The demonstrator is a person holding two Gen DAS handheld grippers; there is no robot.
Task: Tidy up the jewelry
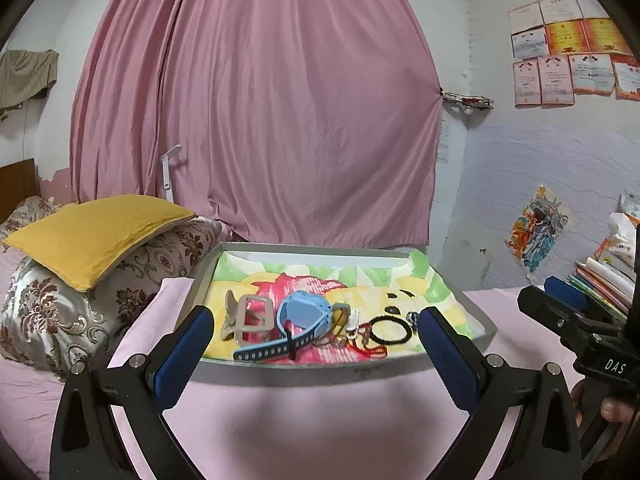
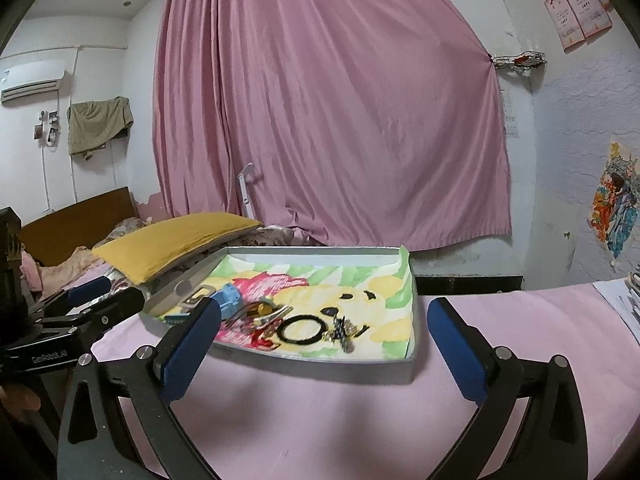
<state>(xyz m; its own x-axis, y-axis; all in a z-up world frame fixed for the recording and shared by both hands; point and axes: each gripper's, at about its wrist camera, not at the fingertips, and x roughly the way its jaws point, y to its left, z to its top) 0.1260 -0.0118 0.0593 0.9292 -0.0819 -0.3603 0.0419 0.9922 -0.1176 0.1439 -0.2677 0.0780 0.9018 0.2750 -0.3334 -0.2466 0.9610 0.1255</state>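
Note:
A shallow grey tray with a colourful painted lining sits on the pink bed sheet; it also shows in the right wrist view. In it lie a beige hair claw, a blue watch, a black hair tie, small clips and a red cord. The hair tie and a metal clip show in the right wrist view too. My left gripper is open, just short of the tray's near wall. My right gripper is open, in front of the tray's near right part. Both are empty.
A yellow pillow lies on patterned pillows left of the tray. A pink curtain hangs behind. Stacked books stand at the right. The right gripper's body shows at the right of the left wrist view.

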